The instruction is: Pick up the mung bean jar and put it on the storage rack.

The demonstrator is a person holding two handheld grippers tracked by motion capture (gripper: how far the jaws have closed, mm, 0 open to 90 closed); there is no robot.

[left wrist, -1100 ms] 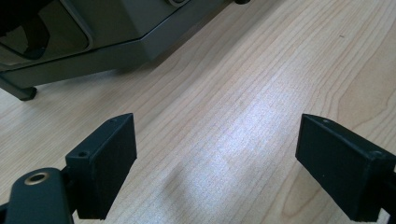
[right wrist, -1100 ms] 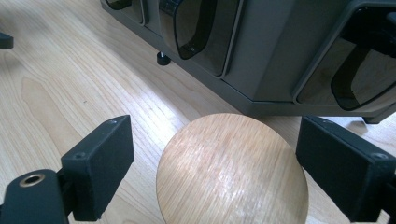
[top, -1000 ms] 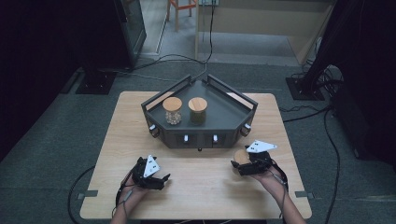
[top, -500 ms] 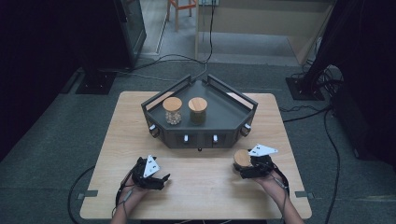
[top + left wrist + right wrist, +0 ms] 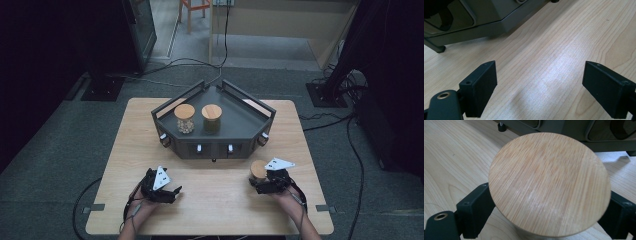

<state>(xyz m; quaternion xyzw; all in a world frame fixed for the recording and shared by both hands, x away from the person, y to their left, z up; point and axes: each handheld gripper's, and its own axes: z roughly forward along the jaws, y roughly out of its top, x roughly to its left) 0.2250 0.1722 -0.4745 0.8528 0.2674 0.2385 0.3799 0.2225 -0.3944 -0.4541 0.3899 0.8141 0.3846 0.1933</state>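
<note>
**A:** High view first: where do things stand?

**B:** My right hand-held gripper is near the counter's front edge toward its right corner, with a jar capped by a round wooden lid between its jaws. Two more lidded jars are standing in the dark tray at the counter's middle: the left jar holds something pale, the other jar something darker. By my reckoning two are placed and this third is left to lift in beside them; there is free room on the tray's right.

**A:** Are you gripping it?

**B:** In the right gripper view the wooden lid sits between my black jaws, whose pads stand against the jar's sides just under the lid, so I judge it pinched. The lid overhangs the contact itself, though.

**A:** And your left?

**B:** My left hand-held gripper rests near the front edge toward the left corner, jaws spread wide over bare wood, nothing between them.

**A:** What can't you make out?

**B:** The contents of the held jar, since the lid covers its body. The tray front carries small knobs and panels; their purpose is unclear.
</note>
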